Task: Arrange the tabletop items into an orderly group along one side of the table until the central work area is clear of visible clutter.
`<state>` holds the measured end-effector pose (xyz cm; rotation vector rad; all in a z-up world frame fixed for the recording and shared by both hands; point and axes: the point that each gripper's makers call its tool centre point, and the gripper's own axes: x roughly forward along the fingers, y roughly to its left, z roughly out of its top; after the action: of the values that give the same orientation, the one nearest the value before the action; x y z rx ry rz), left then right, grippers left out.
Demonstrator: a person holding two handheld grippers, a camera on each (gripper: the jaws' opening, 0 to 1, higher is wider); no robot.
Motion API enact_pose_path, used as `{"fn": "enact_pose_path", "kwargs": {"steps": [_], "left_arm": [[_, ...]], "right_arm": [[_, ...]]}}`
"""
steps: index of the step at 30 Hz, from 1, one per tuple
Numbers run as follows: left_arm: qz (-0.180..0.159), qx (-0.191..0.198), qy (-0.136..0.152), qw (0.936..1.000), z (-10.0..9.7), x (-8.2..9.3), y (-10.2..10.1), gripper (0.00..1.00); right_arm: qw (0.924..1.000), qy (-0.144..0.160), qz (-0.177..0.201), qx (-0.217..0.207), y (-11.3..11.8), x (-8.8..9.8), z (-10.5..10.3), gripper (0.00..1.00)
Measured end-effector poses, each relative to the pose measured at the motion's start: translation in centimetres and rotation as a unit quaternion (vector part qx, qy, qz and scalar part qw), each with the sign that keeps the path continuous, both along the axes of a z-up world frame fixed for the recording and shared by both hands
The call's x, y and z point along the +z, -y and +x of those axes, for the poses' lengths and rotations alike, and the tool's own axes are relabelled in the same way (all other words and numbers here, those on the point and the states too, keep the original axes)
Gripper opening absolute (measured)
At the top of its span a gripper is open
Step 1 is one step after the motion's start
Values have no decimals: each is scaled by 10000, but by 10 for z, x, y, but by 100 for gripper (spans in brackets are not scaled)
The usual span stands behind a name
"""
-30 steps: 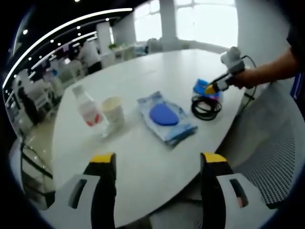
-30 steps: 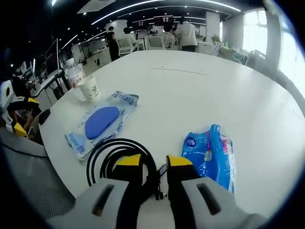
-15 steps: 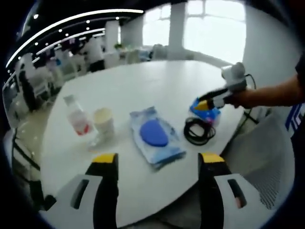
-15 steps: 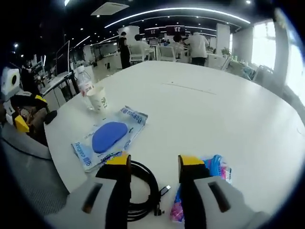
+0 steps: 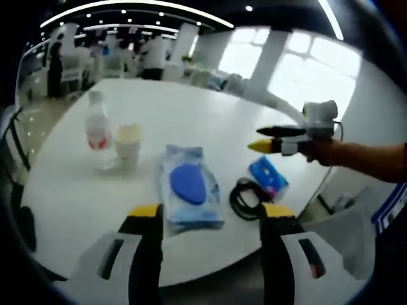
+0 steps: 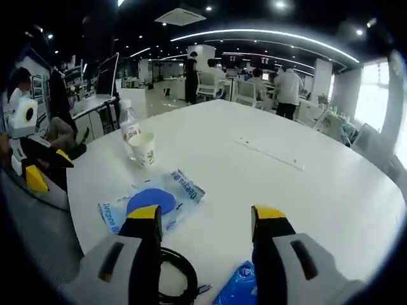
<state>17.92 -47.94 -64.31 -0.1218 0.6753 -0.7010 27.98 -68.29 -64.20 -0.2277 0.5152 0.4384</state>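
Observation:
On the white table (image 5: 191,114) stand a clear bottle (image 5: 96,122) and a paper cup (image 5: 126,143) side by side. Near the front edge lie a wet-wipe pack with a blue lid (image 5: 187,190), a coiled black cable (image 5: 244,198) and a blue tissue pack (image 5: 268,177). My left gripper (image 5: 211,213) hangs open in front of the table edge. My right gripper (image 5: 257,139) hovers above the tissue pack. In the right gripper view my right gripper (image 6: 206,214) is open and empty over the cable (image 6: 175,276), tissue pack (image 6: 238,291) and wipe pack (image 6: 149,200); bottle (image 6: 129,126) and cup (image 6: 145,149) stand beyond.
The far half of the table (image 6: 286,184) is bare. My left gripper (image 6: 48,168) shows off the table's left edge. A grey mesh chair (image 5: 340,244) stands by the near corner. People (image 6: 287,86) and desks sit far behind the table.
My right gripper has opened from nearly shut over the cable and has risen away from it. The cable and tissue pack stay on the table. My left gripper's view has swung, jaws still open.

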Motion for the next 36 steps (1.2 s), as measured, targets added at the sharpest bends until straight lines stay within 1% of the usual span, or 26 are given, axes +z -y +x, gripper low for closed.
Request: {"fn": "enact_pose_path", "kwargs": {"steps": [3, 6, 7, 9, 10, 11, 12, 16, 18, 19, 21, 25, 27, 29, 30, 33, 35, 36], "left_arm": [[-259, 240, -311, 9989, -3, -5, 4, 57], [-547, 362, -557, 9963, -8, -10, 12, 58], [-528, 359, -686, 9956, -12, -14, 14, 59], [-586, 413, -739, 9947, -14, -17, 17, 58], [-626, 426, -839, 9936, -16, -19, 19, 57], [-678, 432, -975, 9920, -20, -21, 21, 54], [-743, 415, -1047, 9909, -22, -22, 24, 52], [-765, 366, -1148, 9898, -24, -28, 31, 48], [-816, 403, -1201, 9886, -23, -31, 33, 46], [-911, 483, -1353, 9854, -24, -33, 34, 45], [-1051, 639, -1554, 9802, -24, -38, 37, 45], [-1075, 753, -1701, 9766, -23, -48, 39, 44], [-1132, 902, -1866, 9717, -23, -54, 40, 44], [-1218, 1067, -2080, 9646, -24, -61, 41, 42], [-1221, 1080, -2075, 9646, -22, -63, 41, 41], [-1246, 1189, -2258, 9588, -22, -70, 43, 38], [-1227, 1231, -2328, 9569, -21, -75, 44, 37], [-1229, 1291, -2398, 9543, -20, -78, 45, 36]], "right_arm": [[9998, 36, -57, 166, -4, 2, 10, 60], [9996, 17, -81, 254, -6, 3, 17, 61], [9996, -2, -90, 280, -6, 3, 19, 61], [9992, 4, -143, 384, -8, 4, 25, 61], [9990, -6, -164, 424, -9, 4, 27, 61], [9987, -31, -169, 481, -10, 3, 30, 61], [9984, -52, -172, 528, -11, 2, 32, 61], [9971, -178, -251, 700, -14, -6, 40, 61], [9963, -238, -255, 788, -17, -9, 44, 63], [9960, -254, -269, 809, -18, -11, 45, 63], [9949, -319, -264, 919, -22, -15, 49, 64], [9932, -387, -284, 1064, -28, -21, 57, 65], [9923, -407, -284, 1139, -30, -24, 60, 65], [9911, -472, -294, 1211, -34, -29, 62, 65], [9906, -475, -312, 1245, -35, -30, 64, 65], [9895, -535, -405, 1278, -37, -38, 70, 64], [9889, -569, -430, 1306, -38, -43, 74, 64], [9881, -640, -459, 1325, -39, -47, 75, 64]]}}
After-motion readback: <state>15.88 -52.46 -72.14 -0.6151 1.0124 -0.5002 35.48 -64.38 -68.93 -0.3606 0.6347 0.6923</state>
